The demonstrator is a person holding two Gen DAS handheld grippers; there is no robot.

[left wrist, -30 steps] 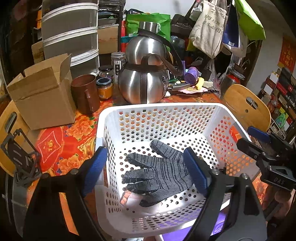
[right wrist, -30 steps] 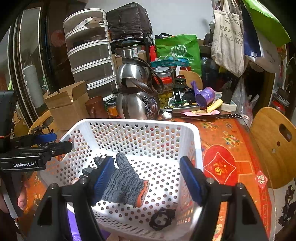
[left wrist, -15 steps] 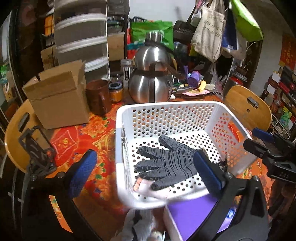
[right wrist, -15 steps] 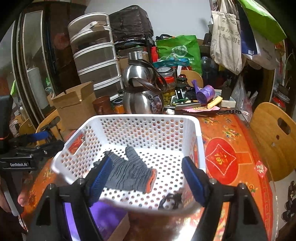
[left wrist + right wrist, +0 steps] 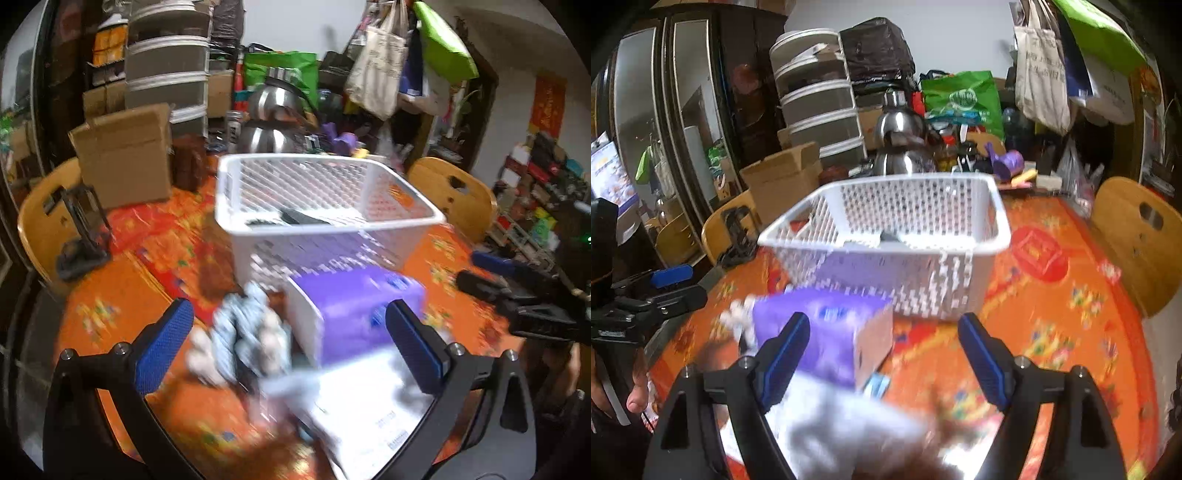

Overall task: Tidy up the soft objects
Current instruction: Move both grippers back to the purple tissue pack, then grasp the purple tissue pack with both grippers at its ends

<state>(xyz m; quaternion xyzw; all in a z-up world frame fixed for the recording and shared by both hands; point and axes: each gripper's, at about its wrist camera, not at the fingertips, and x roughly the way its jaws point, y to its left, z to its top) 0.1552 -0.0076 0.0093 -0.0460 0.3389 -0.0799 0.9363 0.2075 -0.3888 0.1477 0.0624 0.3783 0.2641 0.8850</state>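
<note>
Left hand-held gripper (image 5: 290, 334): jaws spread wide, empty, poised above a crumpled pale cloth (image 5: 243, 343) at the counter's near edge.
Right hand-held gripper (image 5: 884, 345): jaws just widened, nothing between them.
White basket (image 5: 332, 232): mid-counter, already holding a dark glove (image 5: 299, 218), likely the drop-off.

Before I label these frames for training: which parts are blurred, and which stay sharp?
Left wrist view: pale soft bundle and purple box smeared, left gripper crisp. Right wrist view: white basket streaked, right gripper sharp.
</note>
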